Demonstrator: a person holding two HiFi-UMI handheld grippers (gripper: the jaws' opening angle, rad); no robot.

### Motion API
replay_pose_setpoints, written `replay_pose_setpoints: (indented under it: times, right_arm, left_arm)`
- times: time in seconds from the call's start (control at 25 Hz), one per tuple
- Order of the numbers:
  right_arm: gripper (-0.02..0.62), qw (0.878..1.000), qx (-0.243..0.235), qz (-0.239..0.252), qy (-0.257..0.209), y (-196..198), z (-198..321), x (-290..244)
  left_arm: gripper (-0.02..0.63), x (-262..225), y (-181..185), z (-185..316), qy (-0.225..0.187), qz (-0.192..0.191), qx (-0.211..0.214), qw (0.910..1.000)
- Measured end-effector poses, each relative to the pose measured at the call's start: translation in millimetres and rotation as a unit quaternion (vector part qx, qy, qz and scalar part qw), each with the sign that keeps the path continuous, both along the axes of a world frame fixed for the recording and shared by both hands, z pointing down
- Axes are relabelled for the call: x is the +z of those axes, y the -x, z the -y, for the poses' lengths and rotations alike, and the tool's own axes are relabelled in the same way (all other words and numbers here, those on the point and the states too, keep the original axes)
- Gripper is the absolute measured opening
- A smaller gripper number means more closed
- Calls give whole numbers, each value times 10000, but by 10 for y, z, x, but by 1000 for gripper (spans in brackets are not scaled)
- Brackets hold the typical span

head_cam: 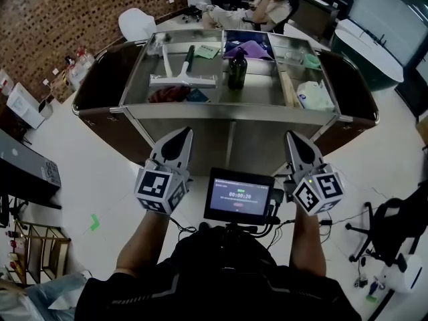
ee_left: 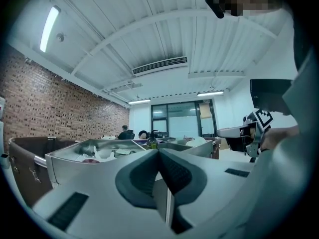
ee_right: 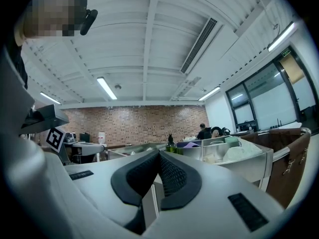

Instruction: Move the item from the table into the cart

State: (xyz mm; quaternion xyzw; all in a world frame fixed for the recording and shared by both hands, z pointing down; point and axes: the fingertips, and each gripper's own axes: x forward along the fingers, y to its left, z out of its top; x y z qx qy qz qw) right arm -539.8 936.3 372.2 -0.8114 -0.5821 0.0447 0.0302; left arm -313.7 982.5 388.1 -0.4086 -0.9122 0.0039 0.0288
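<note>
Several items — squeegee (head_cam: 182,79), dark bottle (head_cam: 237,69), purple cloth (head_cam: 246,47) — already lie in the cart (head_cam: 227,111); no tabletop item shows | left claw (head_cam: 182,134), right claw (head_cam: 293,138): both pressed together, empty, held level short of the cart, likely between transfers

Steel cart at twelve o'clock, trays already holding goods.
The cart (head_cam: 221,111) faces square-on, with brown side bags (head_cam: 100,89) at nine and three. Inside, a white squeegee (head_cam: 184,79) lies at eleven, a dark bottle (head_cam: 237,69) stands upright near the middle, and a purple cloth (head_cam: 247,47) lies beyond.
</note>
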Motion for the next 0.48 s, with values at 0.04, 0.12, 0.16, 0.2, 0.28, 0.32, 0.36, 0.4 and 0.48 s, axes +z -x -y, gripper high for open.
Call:
replay_pose_setpoints:
  times: [0.04, 0.12, 0.16, 0.2, 0.28, 0.32, 0.36, 0.4, 0.48]
  right_arm:
    - [2, 10000, 2, 0, -3, -14, 22, -7]
    - [2, 10000, 18, 4, -7, -6, 35, -9]
    - [2, 10000, 24, 8, -4, 4, 35, -10]
    - [2, 10000, 28, 11, -1, 12, 34, -11]
    - [2, 10000, 32, 3, -8, 26, 28, -11]
    - [2, 10000, 32, -9, -16, 35, 17, -7]
    - [2, 10000, 30, -24, -21, 44, 4, -1]
    - [2, 10000, 26, -38, -24, 51, -8, 7]
    - [2, 10000, 13, -62, -30, 57, -24, 24]
  left_arm:
    - [0, -2, -17, 17, -9, 10, -5, 10000]
    - [0, -10, -24, 18, 13, -14, -41, 10000]
    - [0, -20, -19, 16, 55, -57, -64, 9999]
    - [0, -32, -11, 18, 115, -121, -81, 9998]
    - [0, -45, 13, 22, 180, -206, -87, 9996]
    - [0, -41, 29, 13, 145, -199, -88, 9997]
    - [0, -32, 42, 1, 89, -179, -93, 9998]
    - [0, -20, 52, -11, 37, -167, -99, 9998]
    - [0, 7, 63, -29, -43, -166, -107, 9998]
